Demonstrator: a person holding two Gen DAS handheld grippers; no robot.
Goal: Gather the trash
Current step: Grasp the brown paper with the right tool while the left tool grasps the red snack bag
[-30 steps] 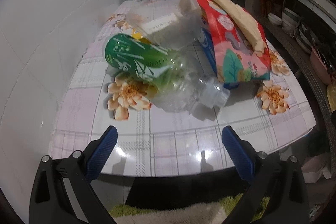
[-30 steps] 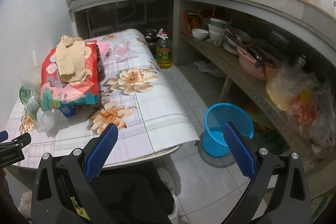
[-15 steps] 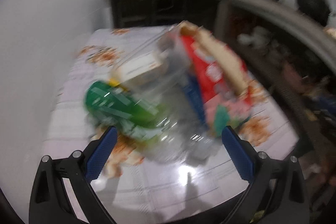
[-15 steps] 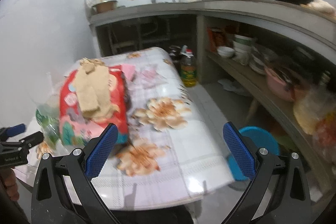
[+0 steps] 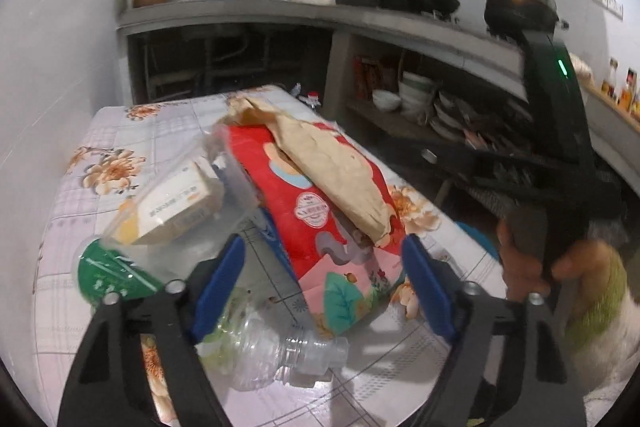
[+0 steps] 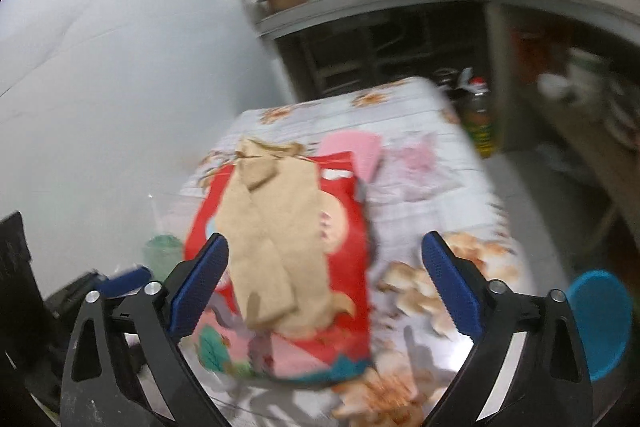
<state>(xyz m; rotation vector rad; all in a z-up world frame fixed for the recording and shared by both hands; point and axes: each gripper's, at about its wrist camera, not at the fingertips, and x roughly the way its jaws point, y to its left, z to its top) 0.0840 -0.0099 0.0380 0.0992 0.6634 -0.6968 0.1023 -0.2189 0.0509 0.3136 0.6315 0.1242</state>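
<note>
Left wrist view: the left gripper (image 5: 322, 279) is closing, its blue pads astride the red bag (image 5: 320, 219) without pressing it. At 12 o'clock a brown paper bag (image 5: 332, 163) lies on the red bag; at 10 o'clock sits a clear tub (image 5: 188, 203), at 6 o'clock a bottle (image 5: 272, 347), all on the floral table (image 5: 100, 147). Right wrist view, blurred: the right gripper (image 6: 324, 279) is wide and closing, nothing gripped, the same red bag between its pads. A blue basket (image 6: 600, 323) stands at 4 o'clock.
</note>
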